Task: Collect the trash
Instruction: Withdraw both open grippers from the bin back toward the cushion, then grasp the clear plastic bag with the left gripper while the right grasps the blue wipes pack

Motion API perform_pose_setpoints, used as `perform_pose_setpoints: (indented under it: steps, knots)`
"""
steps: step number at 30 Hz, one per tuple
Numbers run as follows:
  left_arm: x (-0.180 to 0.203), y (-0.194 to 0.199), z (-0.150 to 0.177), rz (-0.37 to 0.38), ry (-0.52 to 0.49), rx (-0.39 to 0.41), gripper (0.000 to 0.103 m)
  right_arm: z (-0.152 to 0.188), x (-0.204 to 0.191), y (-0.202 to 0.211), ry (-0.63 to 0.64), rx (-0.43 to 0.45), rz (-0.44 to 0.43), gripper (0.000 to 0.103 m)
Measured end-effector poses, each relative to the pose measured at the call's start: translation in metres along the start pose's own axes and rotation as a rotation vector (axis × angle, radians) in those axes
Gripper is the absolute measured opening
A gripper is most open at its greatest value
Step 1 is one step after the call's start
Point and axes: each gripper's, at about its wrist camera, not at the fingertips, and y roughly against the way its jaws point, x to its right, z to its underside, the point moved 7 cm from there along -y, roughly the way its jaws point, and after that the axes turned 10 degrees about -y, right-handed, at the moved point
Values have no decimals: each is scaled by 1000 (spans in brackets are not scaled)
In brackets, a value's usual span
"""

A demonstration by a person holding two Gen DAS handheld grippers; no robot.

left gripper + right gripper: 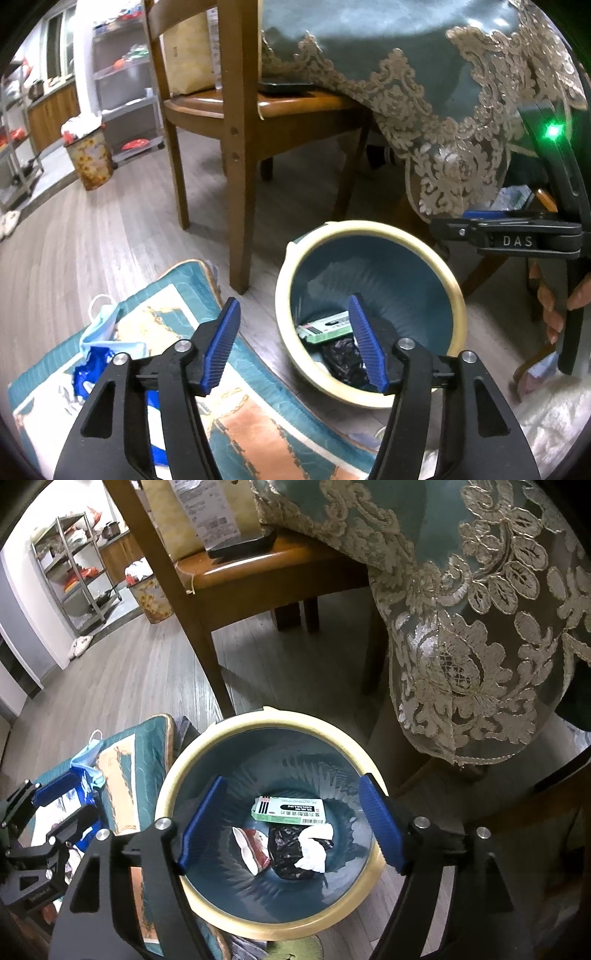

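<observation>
On the wood floor by the chair [207, 590] stands the cream-rimmed bin [173, 771] holding a green box [290, 808] and white tissue [312, 845], the right gripper [290, 823] spread empty above it, the left gripper [293, 343] likewise spread beside the rug [177, 295].

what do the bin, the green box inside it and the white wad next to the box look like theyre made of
Bin: likely plastic, a smooth cream rim around a teal liner with gathered creases.
Green box: thin printed cardboard, with flat faces, sharp edges and a barcode.
White wad: probably tissue or soft paper, matte and crumpled; cloth can't be ruled out.
</observation>
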Motion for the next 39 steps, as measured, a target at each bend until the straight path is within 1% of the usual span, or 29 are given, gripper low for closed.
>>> perform_pose_setpoints:
  steps: [4,7,8,12,15,17,19,23,31,35,39]
  knots:
    - [1,2,1,-19,-22,-1,70,0,-1,1,19,7,7,79]
    - [-4,5,3,-30,-3,1,74,-1,-2,2,-1,5,-5,82]
    - [-5,6,3,-32,3,4,75,-2,-3,4,-8,8,-15,85]
    - [-11,14,5,-51,3,8,75,-3,-14,9,-11,18,-33,87]
    - [-19,23,8,-63,16,13,75,-3,-26,12,-11,14,-45,88]
    - [-26,30,11,-72,25,17,75,-3,-39,17,-19,18,-70,89]
    - [-35,39,15,-87,41,20,76,-3,-51,20,-17,24,-89,92]
    - [-58,59,27,-123,78,23,76,2,-87,24,28,27,-120,92]
    - [-118,119,66,-235,160,31,76,22,-151,19,140,4,-148,93]
    - [-156,148,99,-303,217,11,76,35,-187,14,193,-13,-171,93]
    - [-191,170,135,-344,294,-13,76,52,-227,1,281,-38,-178,93]
